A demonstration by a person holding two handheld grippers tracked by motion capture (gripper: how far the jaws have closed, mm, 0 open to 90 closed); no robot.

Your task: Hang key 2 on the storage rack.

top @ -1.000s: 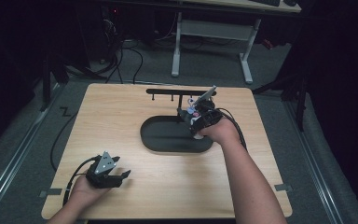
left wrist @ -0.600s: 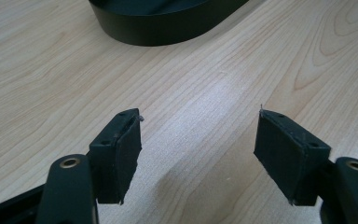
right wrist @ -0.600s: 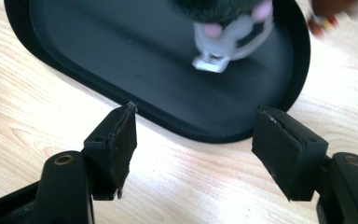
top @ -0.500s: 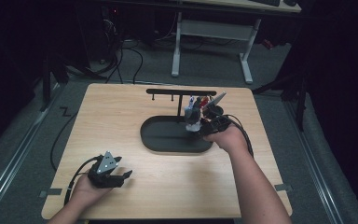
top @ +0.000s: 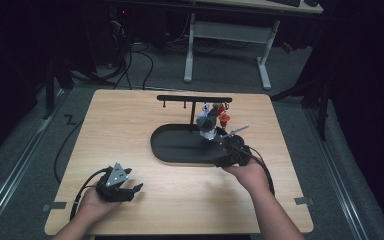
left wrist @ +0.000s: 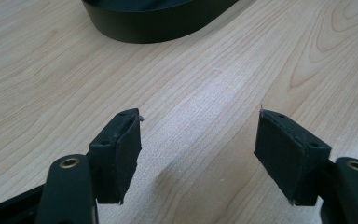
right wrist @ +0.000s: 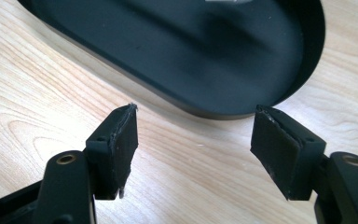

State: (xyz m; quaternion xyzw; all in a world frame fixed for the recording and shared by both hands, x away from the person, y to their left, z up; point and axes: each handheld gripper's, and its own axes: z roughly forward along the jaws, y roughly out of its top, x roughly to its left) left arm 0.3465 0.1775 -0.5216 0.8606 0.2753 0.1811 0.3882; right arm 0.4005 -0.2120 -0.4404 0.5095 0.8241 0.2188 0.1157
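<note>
Small items (top: 213,119) hang on the black stand's rail (top: 194,98), frame centre; hanging looks done. Right gripper (right wrist: 193,135) spread, empty, at oval base (right wrist: 177,51) edge. Left gripper (left wrist: 198,144) spread, idle, lower left.

The left tongs (top: 130,189) rest low on the counter (top: 130,125), jaws wide apart; the right tongs (top: 219,157) also stand apart, holding nothing.
</note>
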